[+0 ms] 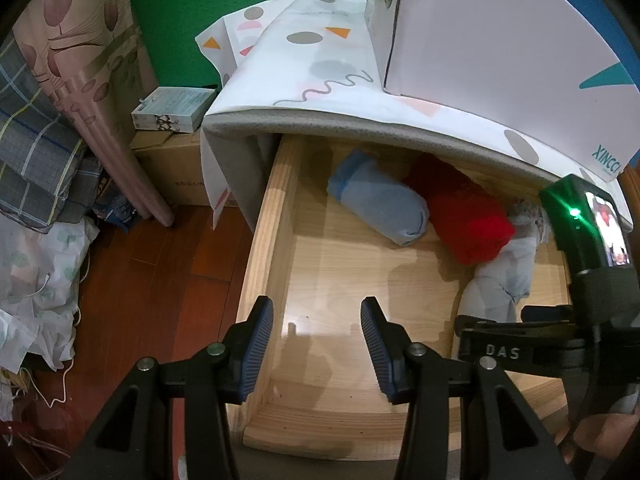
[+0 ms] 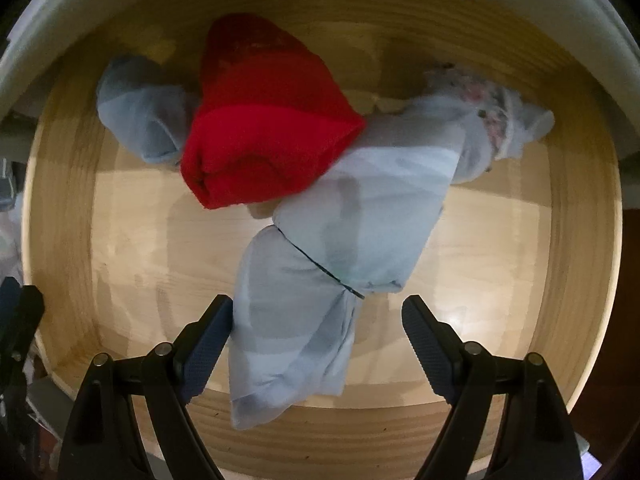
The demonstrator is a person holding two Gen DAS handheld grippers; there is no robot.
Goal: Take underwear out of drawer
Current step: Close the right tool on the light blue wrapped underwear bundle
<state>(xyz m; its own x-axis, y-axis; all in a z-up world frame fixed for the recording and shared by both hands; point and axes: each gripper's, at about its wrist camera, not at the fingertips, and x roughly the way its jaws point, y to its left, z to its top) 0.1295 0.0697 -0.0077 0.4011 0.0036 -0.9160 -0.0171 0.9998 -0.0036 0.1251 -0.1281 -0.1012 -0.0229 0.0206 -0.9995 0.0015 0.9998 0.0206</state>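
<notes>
The drawer (image 1: 276,208) stands pulled out, so the right gripper (image 2: 316,344) hangs straight down over it, fingers spread astride the pale blue rolled underwear (image 2: 304,300) on its floor, ready to pinch, while the left gripper (image 1: 318,344) waits aside, part-open and empty.

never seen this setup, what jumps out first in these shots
The bright red roll grabs the eye, lying at the back of the open wooden drawer between a blue roll and a pale grey-blue bundle. The right gripper hangs open straight over that bundle's near end; the left gripper hovers empty above bare drawer floor.
</notes>
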